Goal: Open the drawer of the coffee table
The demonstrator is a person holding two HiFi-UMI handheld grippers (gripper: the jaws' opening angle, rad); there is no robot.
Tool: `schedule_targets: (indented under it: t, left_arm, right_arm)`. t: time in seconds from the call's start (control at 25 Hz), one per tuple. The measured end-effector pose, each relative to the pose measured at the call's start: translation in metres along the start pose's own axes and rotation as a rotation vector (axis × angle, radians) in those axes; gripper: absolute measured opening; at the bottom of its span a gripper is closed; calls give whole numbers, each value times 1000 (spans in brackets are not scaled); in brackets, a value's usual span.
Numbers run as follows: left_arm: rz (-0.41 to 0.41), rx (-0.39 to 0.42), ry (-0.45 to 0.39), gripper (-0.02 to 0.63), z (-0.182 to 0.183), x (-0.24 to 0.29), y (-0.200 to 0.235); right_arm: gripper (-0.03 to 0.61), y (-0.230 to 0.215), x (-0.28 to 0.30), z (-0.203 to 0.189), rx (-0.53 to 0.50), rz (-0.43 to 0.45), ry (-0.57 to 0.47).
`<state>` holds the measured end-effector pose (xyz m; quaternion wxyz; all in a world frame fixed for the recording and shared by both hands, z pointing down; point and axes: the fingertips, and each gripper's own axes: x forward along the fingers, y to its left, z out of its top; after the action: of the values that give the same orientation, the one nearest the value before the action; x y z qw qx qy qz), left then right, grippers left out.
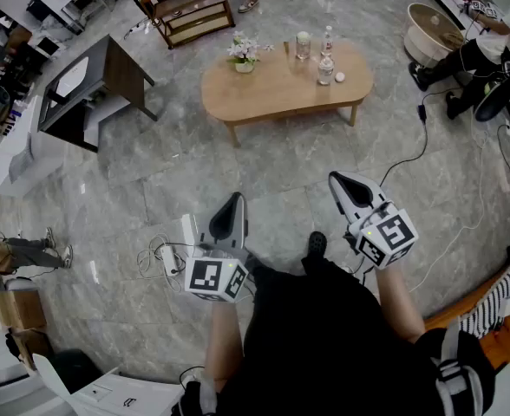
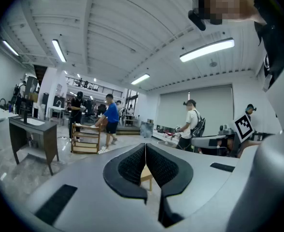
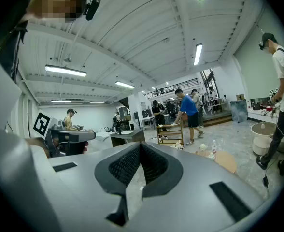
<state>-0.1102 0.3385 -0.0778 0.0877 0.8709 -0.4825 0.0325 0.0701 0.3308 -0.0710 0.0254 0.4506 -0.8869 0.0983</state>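
Straight ahead across the stone floor [image 1: 194, 176] sits the low oval wooden desk [image 1: 272, 89], well apart from both tongs, so there's a fair walk before anything can be grabbed. Its long axis runs left to right across the head view, right end tipped a little further away, with one long side facing the person. I honestly can't spot a drawer front or handle from up here. The near edge just looks like plain light wood on short legs, so my guess is the drawer sits under the top on a side this angle hides.

On top there's a little pot of flowers [image 1: 244, 53] toward the left, and a glass jar [image 1: 303, 44] and a couple of bottles [image 1: 326, 63] right of the middle.

The left tongs [image 1: 235, 199] are pressed together with nothing in them, pads meeting in the left gripper view [image 2: 145, 153]. Same for the right tongs [image 1: 336, 179], closed and empty [image 3: 139, 151]. The right one is held a bit further forward and lines up with the desk's right half, so I'd call it slightly nearer. Both need to open before going for a handle.
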Motion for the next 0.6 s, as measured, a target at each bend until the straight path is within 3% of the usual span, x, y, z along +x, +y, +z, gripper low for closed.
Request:
schedule_targets:
  t: [0.16, 0.4, 0.6]
  left_arm:
    - [9, 42, 3, 15, -2, 10, -18]
    - [-10, 24, 4, 14, -4, 27, -43]
    - [-8, 28, 12, 14, -7, 39, -54]
  right_arm:
    - [11, -14, -11, 0, -14, 5, 6]
    - [11, -30, -26, 2, -23, 17, 8]
    - [12, -45, -30, -3, 69, 28, -3]
